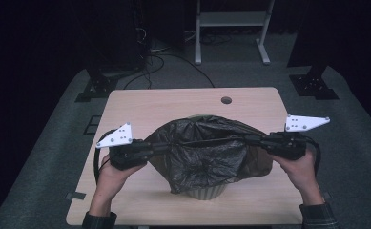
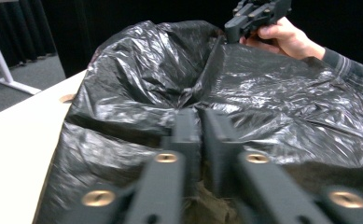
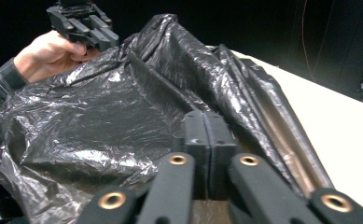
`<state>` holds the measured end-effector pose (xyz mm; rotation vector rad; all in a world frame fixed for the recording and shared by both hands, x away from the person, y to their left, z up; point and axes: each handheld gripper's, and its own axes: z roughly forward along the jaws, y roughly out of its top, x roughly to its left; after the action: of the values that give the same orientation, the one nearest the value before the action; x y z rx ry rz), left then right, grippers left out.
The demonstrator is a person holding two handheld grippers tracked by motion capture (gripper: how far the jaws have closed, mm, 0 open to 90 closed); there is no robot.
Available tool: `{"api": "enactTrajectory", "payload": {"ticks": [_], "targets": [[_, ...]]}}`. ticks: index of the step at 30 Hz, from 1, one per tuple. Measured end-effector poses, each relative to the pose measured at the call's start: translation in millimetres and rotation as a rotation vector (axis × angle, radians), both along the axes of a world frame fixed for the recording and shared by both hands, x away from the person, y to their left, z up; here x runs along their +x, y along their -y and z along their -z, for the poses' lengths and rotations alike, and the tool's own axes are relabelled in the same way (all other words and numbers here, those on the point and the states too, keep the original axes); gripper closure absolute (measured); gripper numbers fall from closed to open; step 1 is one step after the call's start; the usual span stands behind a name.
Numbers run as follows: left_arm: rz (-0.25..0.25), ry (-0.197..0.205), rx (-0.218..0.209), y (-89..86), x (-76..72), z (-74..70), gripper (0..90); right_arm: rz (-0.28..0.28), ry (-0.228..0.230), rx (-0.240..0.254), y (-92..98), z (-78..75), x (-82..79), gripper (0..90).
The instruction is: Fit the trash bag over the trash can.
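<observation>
A black bin bag [image 1: 207,152] sits in the middle of the desk [image 1: 140,102], draped over a pale ribbed bin [image 1: 204,192] whose lower edge shows beneath it. The left tongs [image 1: 166,147] pinch the bag's rim on its left side, jaws pressed together on the plastic — the left gripper view shows the film gathered at their tips [image 2: 200,119]. The right tongs [image 1: 250,140] pinch the opposite rim the same way [image 3: 209,123]. Between the two, the rim is stretched in a taut line across the bag's mouth.
</observation>
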<state>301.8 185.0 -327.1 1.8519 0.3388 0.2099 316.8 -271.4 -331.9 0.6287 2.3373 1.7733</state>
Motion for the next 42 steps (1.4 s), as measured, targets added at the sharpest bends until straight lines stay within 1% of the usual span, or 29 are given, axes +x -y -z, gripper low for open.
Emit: {"api": "enactTrajectory", "payload": {"ticks": [2, 4, 6, 7, 10, 11, 12, 14, 15, 16, 18, 19, 20, 21, 24, 26, 28, 29, 30, 33, 36, 41, 42], "targets": [[-0.025, 0.021, 0.01, 1.0, 1.0, -1.2, 89.6, 0.006, -0.001, -0.003, -0.4, -0.5, 0.3, 90.0], [-0.039, 0.023, -0.013, 0.4, 5.1, -3.0, 89.6, 0.02, 0.006, 0.008, 0.4, -1.7, 1.3, 90.0], [-0.054, 0.025, -0.016, -0.3, 12.4, -6.2, 89.6, 0.039, 0.011, 0.019, 2.0, -4.2, 4.4, 90.0], [-0.061, 0.026, -0.026, -0.5, 17.0, -7.9, 89.6, 0.046, 0.014, 0.028, 2.6, -5.5, 6.7, 90.0], [-0.085, 0.022, -0.034, -0.8, 32.7, -11.0, 89.6, 0.074, 0.015, 0.033, 4.0, -9.1, 15.7, 90.0], [-0.085, 0.022, -0.034, -0.8, 32.7, -11.0, 89.6, 0.084, 0.013, 0.036, 4.4, -9.6, 19.6, 90.0], [-0.089, 0.011, -0.045, -0.7, 42.7, -10.4, 89.5, 0.09, 0.009, 0.04, 4.9, -9.7, 23.7, 90.0], [-0.095, -0.003, -0.058, 0.0, 48.8, -8.1, 89.6, 0.105, -0.002, 0.041, 5.3, -8.6, 30.7, 90.0], [-0.096, -0.007, -0.065, 0.1, 50.3, -6.8, 89.6, 0.115, -0.01, 0.033, 5.4, -7.6, 33.4, 90.0], [-0.094, -0.011, -0.072, 0.4, 50.7, -5.6, 89.5, 0.121, -0.007, 0.031, 6.0, -6.8, 34.5, 88.7], [-0.097, -0.009, -0.065, 0.8, 49.9, -4.3, 89.6, 0.117, 0.002, 0.044, 7.9, -8.4, 30.6, 80.5], [-0.096, -0.008, -0.064, 0.9, 49.6, -3.9, 89.5, 0.108, 0.011, 0.051, 8.7, -10.4, 26.3, 79.3], [-0.107, -0.005, -0.051, 1.0, 49.3, -3.6, 89.6, 0.098, 0.02, 0.054, 8.8, -12.0, 22.7, 76.5], [-0.122, -0.001, -0.04, 1.2, 49.3, -3.6, 89.6, 0.086, 0.031, 0.052, 8.1, -15.0, 16.1, 75.8], [-0.137, -0.002, -0.05, 1.9, 50.7, -4.6, 89.6, 0.061, 0.053, 0.043, 5.2, -19.4, 2.3, 74.6], [-0.138, 0.004, -0.052, 3.2, 51.9, -6.2, 89.6, 0.025, 0.054, 0.051, 1.4, -20.6, -5.0, 73.1], [-0.143, 0.01, -0.042, 5.6, 53.3, -7.7, 89.6, -0.001, 0.063, 0.046, -4.3, -22.0, -12.5, 72.5], [-0.145, 0.012, -0.038, 6.8, 54.1, -8.1, 89.6, -0.025, 0.069, 0.04, -8.5, -22.7, -17.8, 71.9], [-0.145, 0.011, -0.04, 7.6, 55.2, -8.3, 89.6, -0.04, 0.071, 0.043, -12.0, -22.4, -21.6, 70.8], [-0.152, 0.008, -0.033, 9.8, 57.0, -7.9, 89.6, -0.101, 0.069, 0.029, -22.6, -19.6, -32.3, 69.6], [-0.154, 0.009, -0.027, 10.9, 57.0, -7.3, 89.6, -0.153, 0.055, 0.026, -32.4, -13.9, -41.9, 68.7], [-0.153, 0.013, -0.022, 11.2, 55.1, -7.9, 89.6, -0.209, 0.039, 0.014, -46.4, -6.3, -50.0, 68.7], [-0.152, 0.014, -0.021, 10.7, 54.9, -8.2, 89.6, -0.219, 0.037, 0.018, -48.0, -5.6, -50.9, 68.7]]}}
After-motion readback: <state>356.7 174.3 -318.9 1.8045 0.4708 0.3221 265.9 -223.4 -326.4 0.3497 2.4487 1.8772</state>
